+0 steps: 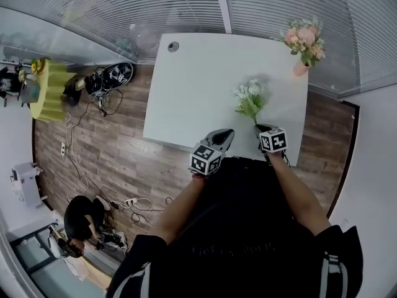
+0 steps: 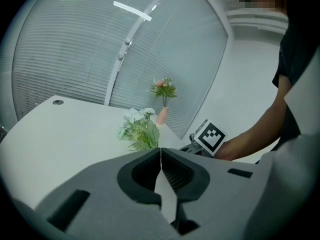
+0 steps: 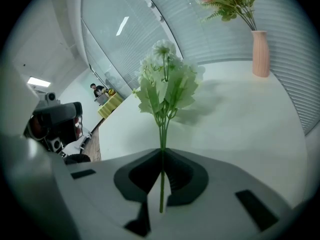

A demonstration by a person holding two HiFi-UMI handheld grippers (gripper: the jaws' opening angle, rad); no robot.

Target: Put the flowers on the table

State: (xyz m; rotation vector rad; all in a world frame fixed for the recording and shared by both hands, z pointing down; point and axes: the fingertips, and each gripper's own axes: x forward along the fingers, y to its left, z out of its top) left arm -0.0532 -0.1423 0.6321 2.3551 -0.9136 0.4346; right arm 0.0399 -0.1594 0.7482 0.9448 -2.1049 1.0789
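Note:
A bunch of white flowers with green leaves [image 1: 250, 100] is held by its stems over the near right part of the white table [image 1: 198, 85]. My right gripper [image 3: 162, 153] is shut on the thin green stems, and the blooms [image 3: 166, 74] stand up above its jaws. The same white flowers [image 2: 137, 129] show in the left gripper view, with the right gripper's marker cube [image 2: 209, 136] beside them. My left gripper [image 2: 161, 151] is shut with nothing in it, near the table's front edge, left of the right gripper [image 1: 263, 129].
A pink vase with pink flowers [image 1: 303, 45] stands at the table's far right corner, by the blinds. A small round cap [image 1: 173, 46] sits at the far left corner. Cables and gear [image 1: 111, 79] lie on the wooden floor to the left.

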